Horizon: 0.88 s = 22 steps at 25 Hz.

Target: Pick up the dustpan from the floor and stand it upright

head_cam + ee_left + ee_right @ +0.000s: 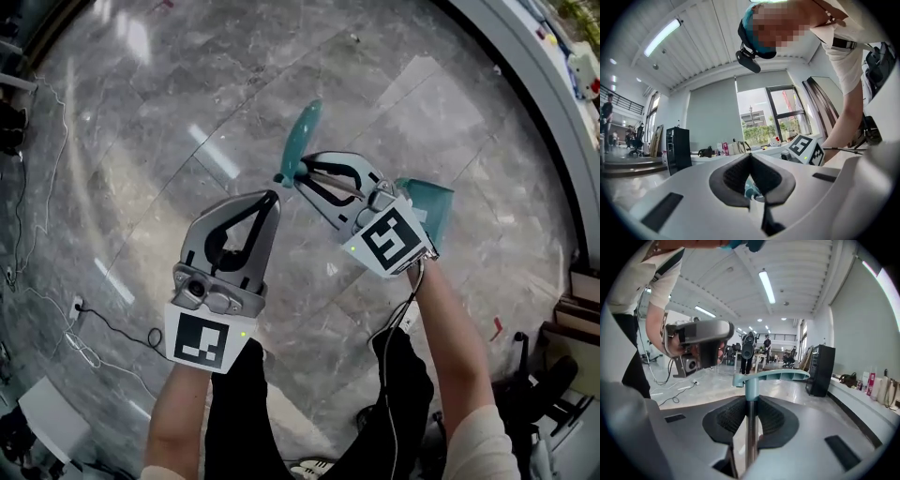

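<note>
Right gripper [284,178] clamped on metal shaft under handle of teal plastic dustpan [433,204], probably light, stiff, slick; left gripper [272,198] closed, empty.

No legible text, labels or numbers anywhere (square markers [389,238]: patterns only)

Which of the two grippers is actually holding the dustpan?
The right gripper: its jaws are clamped on the metal pole of the dustpan, just below its teal handle. The left gripper is shut on nothing.
</note>
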Available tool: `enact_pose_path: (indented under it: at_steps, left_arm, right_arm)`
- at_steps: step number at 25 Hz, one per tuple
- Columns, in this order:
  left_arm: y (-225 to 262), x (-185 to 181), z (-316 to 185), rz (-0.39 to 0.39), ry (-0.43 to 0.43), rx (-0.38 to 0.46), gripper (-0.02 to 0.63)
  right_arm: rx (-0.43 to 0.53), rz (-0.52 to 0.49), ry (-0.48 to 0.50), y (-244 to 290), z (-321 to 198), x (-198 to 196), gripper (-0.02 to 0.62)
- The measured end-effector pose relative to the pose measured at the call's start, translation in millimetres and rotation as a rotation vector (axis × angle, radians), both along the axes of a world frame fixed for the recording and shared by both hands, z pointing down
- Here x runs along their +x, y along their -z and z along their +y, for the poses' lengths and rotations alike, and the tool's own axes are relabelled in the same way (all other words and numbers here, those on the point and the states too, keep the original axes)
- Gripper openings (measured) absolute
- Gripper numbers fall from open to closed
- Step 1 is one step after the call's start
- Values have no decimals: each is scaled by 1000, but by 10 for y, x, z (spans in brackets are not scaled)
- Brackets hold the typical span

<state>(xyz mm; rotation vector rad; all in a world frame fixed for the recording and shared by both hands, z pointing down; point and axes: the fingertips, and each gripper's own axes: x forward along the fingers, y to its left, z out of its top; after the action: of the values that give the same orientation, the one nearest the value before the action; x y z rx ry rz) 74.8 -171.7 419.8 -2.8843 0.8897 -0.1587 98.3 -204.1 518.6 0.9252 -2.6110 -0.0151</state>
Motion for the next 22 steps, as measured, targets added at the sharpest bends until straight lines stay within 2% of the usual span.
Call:
enact_pose_path:
  at_steps: [4,9,12,13,17,22]
  left_arm:
    - [239,746,84,64,51,16,11]
    - [305,1479,409,80,51,-41,11]
    - [347,1694,536,58,56,-55,11]
    - [356,1743,549,49,60,-54,11]
    - [369,1912,545,26,88,-36,11]
    - [324,2191,612,13,75,-35,11]
  right_arm:
    - [66,-56,-23,304,244,704,83]
    - [69,-134,-65,512,541,1361,83]
    - [92,-322,-167,742,574,1715,84]
    - [102,-355,-186,784,577,1818,84]
    - [120,-401,-230,830,596,2162,84]
    - [166,-438,-291,900,669,2500,83]
